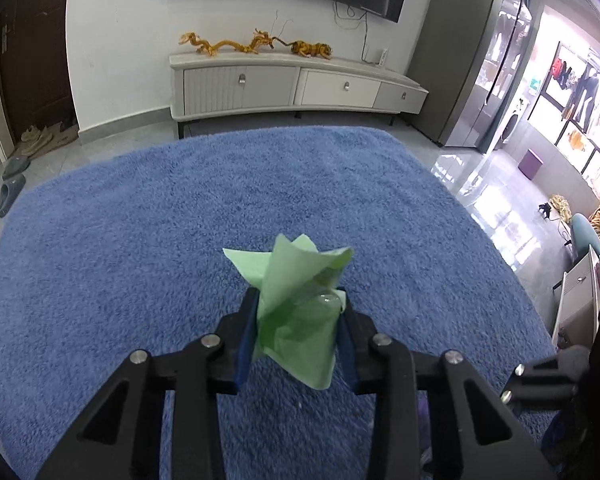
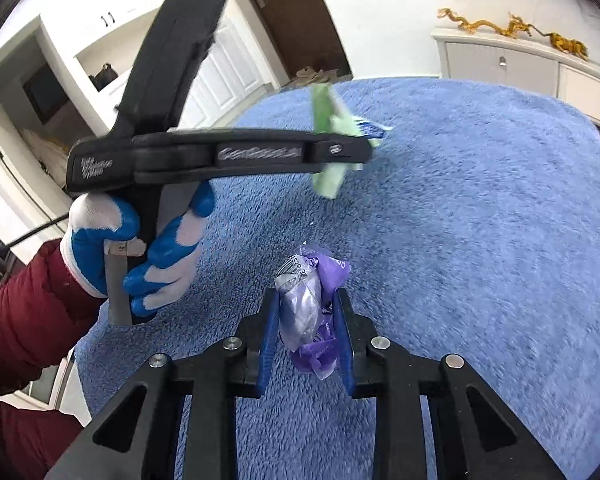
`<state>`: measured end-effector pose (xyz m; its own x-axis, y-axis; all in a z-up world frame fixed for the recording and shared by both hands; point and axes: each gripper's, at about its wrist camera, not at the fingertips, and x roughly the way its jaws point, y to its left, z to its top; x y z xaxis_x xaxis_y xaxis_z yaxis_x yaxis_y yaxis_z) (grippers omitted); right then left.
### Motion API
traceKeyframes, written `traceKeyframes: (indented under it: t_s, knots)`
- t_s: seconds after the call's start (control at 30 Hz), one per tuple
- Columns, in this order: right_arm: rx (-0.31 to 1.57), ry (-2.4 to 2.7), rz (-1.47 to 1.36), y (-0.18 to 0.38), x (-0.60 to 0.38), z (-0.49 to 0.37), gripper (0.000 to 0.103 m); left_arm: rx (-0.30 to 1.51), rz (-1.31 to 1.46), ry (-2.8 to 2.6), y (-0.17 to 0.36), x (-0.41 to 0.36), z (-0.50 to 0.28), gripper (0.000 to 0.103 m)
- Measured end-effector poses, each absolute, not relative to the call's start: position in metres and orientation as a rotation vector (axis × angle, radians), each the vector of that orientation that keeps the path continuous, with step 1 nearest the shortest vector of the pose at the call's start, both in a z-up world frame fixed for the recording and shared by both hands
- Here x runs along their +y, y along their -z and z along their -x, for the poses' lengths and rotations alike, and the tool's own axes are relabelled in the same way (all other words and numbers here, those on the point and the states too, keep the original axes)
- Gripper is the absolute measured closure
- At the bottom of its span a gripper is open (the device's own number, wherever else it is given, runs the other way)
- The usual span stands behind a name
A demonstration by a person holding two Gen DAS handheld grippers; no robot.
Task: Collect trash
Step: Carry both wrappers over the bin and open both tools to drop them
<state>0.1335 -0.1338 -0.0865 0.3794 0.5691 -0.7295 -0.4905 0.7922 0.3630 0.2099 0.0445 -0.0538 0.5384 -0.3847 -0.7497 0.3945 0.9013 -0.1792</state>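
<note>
Left claw (image 1: 298, 312): clamped on a crumpled green paper (image 1: 296, 300). Thin, pale green, folded into pointy flaps at the top, with something clear and shiny tucked inside near the right finger. Held up off the blue fuzzy rug (image 1: 140, 240), not touching it. Blue pads (image 1: 247, 336) pressed against both sides of the paper.

Right claw (image 2: 306, 320): squeezed shut on a purple wrapper (image 2: 310, 312). Scrunched into a small lump, purple outside, silver and shiny in the middle, with a tiny white label with black print at the top. Sat between the two blue pads (image 2: 269, 332), sticking out above and below them. Also lifted above the rug (image 2: 480, 240).

From the right wrist view, left claw (image 2: 360, 136) seen from the side, up and to the left of the purple wrapper, well apart from it. Green paper (image 2: 330, 120) a bit blurry there, poking out above and below the black fingers. Gripped by a left hand (image 2: 140, 248) in a blue and white glove, with a dark red sleeve (image 2: 28, 312).

Behind the rug: a long white cabinet (image 1: 292, 88) with yellow dragon toys (image 1: 228, 44) on top.
</note>
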Motion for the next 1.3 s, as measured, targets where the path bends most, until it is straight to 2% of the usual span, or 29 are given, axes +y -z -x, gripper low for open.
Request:
traceKeyframes:
  t_s: [0.43,0.83,1.07,1.3]
  knots:
    - [0.781,-0.427,-0.151,0.025,-0.225,-0.093,0.077,0.744,-0.039,0.522,-0.019,0.009,-0.156,0.070]
    - [0.631,-0.077,-0.251,-0.020,-0.360,-0.035,0.076,0.723,-0.123,0.759,-0.049,-0.128,-0.119,0.070]
    - [0.641,0.075,-0.376,0.006,-0.446,-0.019,0.076,0.814,-0.197,0.880,-0.022,-0.225,-0.112,0.069]
    - [0.732,0.150,-0.495,0.073,-0.501,-0.030,0.074,0.939,-0.265,0.972,0.022,-0.316,-0.118,0.065]
